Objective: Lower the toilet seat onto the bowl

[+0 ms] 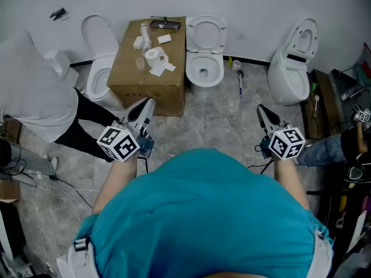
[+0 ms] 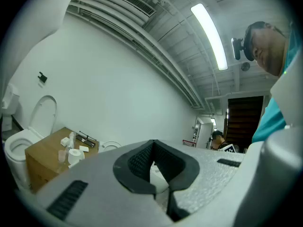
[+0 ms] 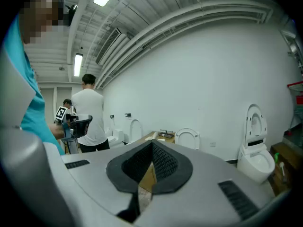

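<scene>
At 12 o'clock in the head view, well apart from both tools, the toilet seat point(image 1: 206, 32) stands raised over its bowl point(image 1: 204, 73); the left tool point(image 1: 147, 103) and right tool point(image 1: 261, 110) are both pressed together, pinching nothing. Risk: closed tips can only nudge the seat, so it may slip off and slam onto the bowl. The cardboard box point(image 1: 145, 68) just beside it at 11 o'clock could get bumped on the reach.

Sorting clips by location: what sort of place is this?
Likely a test room or showroom, not a real bathroom: toilets lined along one wall, a cardboard box between two, bare ceiling pipes.
</scene>
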`<action>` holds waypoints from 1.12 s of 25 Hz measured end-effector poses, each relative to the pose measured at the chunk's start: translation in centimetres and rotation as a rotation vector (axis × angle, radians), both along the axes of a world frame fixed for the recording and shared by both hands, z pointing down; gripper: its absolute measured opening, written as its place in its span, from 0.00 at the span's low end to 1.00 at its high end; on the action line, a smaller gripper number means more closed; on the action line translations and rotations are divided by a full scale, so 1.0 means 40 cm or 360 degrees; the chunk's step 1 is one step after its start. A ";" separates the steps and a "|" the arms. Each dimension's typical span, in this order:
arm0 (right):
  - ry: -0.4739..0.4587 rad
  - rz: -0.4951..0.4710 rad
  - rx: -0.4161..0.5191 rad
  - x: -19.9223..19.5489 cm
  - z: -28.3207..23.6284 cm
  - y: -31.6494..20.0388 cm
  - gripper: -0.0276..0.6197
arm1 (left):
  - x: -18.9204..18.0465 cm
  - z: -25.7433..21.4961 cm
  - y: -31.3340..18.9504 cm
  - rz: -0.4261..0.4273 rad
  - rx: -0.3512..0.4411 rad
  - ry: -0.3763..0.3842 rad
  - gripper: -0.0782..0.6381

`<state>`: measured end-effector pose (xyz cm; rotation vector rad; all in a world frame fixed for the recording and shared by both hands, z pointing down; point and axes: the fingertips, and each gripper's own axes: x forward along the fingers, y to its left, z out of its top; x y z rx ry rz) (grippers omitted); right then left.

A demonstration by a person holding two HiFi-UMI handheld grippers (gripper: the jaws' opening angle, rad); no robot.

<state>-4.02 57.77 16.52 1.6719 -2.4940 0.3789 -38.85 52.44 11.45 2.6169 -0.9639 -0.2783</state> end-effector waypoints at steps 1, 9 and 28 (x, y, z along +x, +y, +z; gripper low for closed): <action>0.0000 -0.0001 0.0002 0.001 0.001 -0.001 0.03 | 0.000 0.002 0.000 -0.0001 -0.0003 0.0001 0.11; -0.0002 -0.0013 -0.0002 0.002 0.011 -0.007 0.03 | 0.001 0.001 0.000 -0.0019 0.0006 -0.0016 0.11; 0.0020 -0.0092 0.0063 0.174 -0.043 -0.005 0.03 | 0.206 -0.008 0.025 -0.0055 0.0009 0.0005 0.11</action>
